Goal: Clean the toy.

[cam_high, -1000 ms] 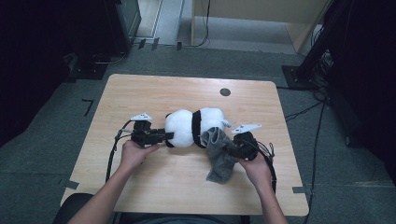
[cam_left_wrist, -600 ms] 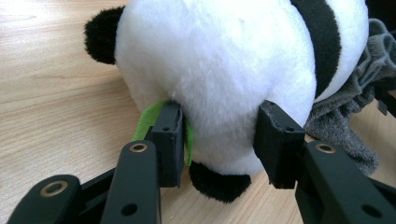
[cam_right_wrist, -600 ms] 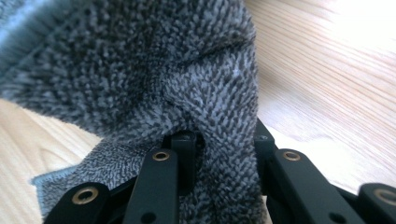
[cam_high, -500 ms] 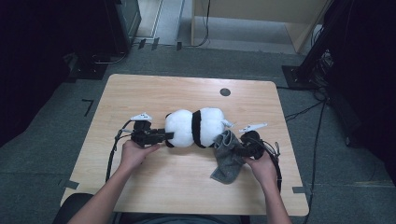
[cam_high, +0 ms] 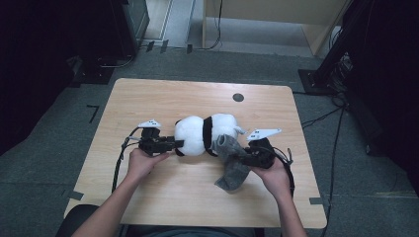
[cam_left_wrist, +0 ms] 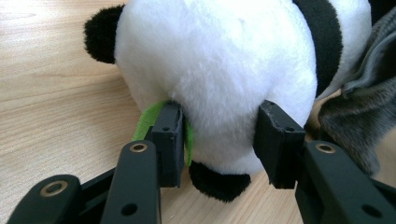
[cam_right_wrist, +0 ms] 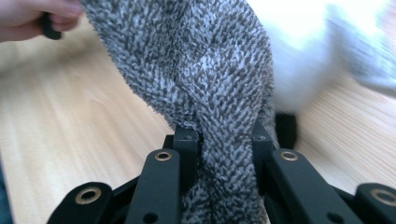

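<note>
A black-and-white plush panda [cam_high: 205,134] lies on its side in the middle of the wooden table [cam_high: 163,98]. My left gripper [cam_high: 178,144] is shut on the panda [cam_left_wrist: 219,70] at its left end, pads pressed into the white fur beside a green tag [cam_left_wrist: 148,120]. A grey knitted sock [cam_high: 232,163] hangs from my right gripper [cam_high: 243,158], which is shut on it just right of the panda. In the right gripper view the sock [cam_right_wrist: 205,79] bunches between the pads, and its top lies against the panda's right end. The panda is a white blur behind.
A small black round mark [cam_high: 238,97] sits on the table near the far edge. Cables trail from both grippers across the table [cam_high: 121,158]. Dark equipment and floor cables surround the table.
My right gripper has lifted the grey sock and shifted a little right, then back toward the panda's right end. The left gripper and the panda have stayed put.
</note>
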Demonstrator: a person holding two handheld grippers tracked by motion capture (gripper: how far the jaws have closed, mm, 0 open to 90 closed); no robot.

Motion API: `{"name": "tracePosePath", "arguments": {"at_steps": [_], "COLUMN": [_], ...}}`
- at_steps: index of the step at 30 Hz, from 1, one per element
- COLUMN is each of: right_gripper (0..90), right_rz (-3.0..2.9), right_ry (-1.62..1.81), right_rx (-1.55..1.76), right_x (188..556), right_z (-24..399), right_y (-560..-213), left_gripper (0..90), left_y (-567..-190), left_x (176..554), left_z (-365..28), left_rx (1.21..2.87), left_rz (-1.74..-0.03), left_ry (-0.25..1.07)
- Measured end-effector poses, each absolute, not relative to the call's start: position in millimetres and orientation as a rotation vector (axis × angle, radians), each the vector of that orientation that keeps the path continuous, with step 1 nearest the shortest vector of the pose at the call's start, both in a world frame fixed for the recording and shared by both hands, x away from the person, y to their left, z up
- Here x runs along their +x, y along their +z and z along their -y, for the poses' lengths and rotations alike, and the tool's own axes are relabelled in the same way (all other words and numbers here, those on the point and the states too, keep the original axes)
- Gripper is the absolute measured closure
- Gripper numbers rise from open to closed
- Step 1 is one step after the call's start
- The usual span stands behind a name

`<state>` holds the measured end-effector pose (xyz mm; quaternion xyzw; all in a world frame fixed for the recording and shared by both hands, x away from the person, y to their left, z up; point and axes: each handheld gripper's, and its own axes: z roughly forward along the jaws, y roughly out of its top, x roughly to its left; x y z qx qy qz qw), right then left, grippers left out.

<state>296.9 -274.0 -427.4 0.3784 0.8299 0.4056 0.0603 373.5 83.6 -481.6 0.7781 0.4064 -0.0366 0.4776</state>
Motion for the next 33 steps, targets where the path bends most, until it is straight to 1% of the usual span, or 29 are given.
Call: {"name": "tracePosePath", "arguments": {"at_steps": [8, 12, 16, 22, 29, 33], "right_gripper": [73.9, 73.9, 73.9, 74.0, 74.0, 74.0], "right_rz": [-2.603, -2.649, -2.682, -2.679, -2.655, -2.648], "right_ry": [1.282, 1.276, 1.201, 1.122, 1.128, 1.128], "right_rx": [0.954, 0.876, 0.887, 0.959, 0.990, 1.003], "right_x": [292.7, 298.0, 308.6, 318.9, 319.9, 319.0], "right_z": [218.2, 186.4, 163.0, 158.3, 165.6, 168.5], "right_y": [-425.2, -432.6, -447.4, -465.2, -464.5, -462.3], "left_gripper": [56.1, 55.9, 55.0, 52.8, 46.5, 44.6], "left_y": [-482.0, -482.4, -482.9, -483.7, -484.1, -484.3], "left_x": [373.0, 372.8, 373.1, 374.9, 377.0, 378.5], "left_z": [-83.6, -83.7, -83.3, -81.8, -79.5, -79.3], "left_rx": [1.897, 1.895, 1.891, 1.902, 1.895, 1.892], "left_rz": [-0.992, -0.991, -0.992, -0.990, -0.992, -0.990], "left_ry": [-0.087, -0.085, -0.080, -0.065, -0.067, -0.070]}}
